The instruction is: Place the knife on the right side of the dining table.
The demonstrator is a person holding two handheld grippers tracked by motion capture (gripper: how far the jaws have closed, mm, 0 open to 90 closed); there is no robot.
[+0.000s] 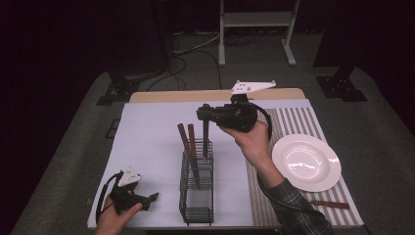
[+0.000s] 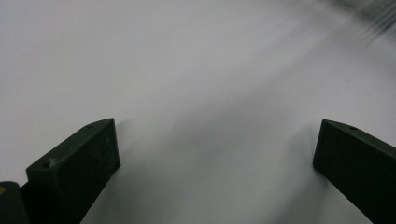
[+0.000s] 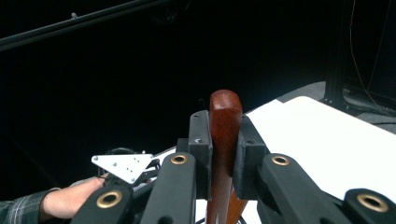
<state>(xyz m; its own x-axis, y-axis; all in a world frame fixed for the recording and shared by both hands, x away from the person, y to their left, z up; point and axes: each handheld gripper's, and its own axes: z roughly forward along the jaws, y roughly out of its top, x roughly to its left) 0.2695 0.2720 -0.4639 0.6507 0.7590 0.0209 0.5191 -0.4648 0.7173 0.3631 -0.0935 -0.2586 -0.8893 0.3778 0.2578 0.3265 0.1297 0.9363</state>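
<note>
Wooden utensil handle (image 3: pixel 224 135) was pinched upright in my right tongs (image 3: pixel 224 144) above wire basket (image 1: pixel 196 196), mid-desk. My left tongs (image 2: pixel 215 163) sat spread, empty, near desk's front-left corner.

Right gripper (image 1: pixel 206 116): black body, white three-cornered plate (image 1: pixel 252 86) with small holes bolted on top, thick black cable (image 1: pixel 266 128) looping from the back down along the forearm. Right sleeve (image 1: pixel 298 209): dark grey plaid flannel. Right gripper view: black linkage arms with brass-coloured pivot bushings (image 3: pixel 178 159), square black pads with small screw holes. Left gripper (image 1: pixel 152 198): same black build, smaller white plate (image 1: pixel 129 177), black cable (image 1: pixel 103 192) curving round the back. Left gripper view: two matte black blocky jaw pads (image 2: pixel 77 163), bevelled tips, tiny screw recesses on the top face.
</note>
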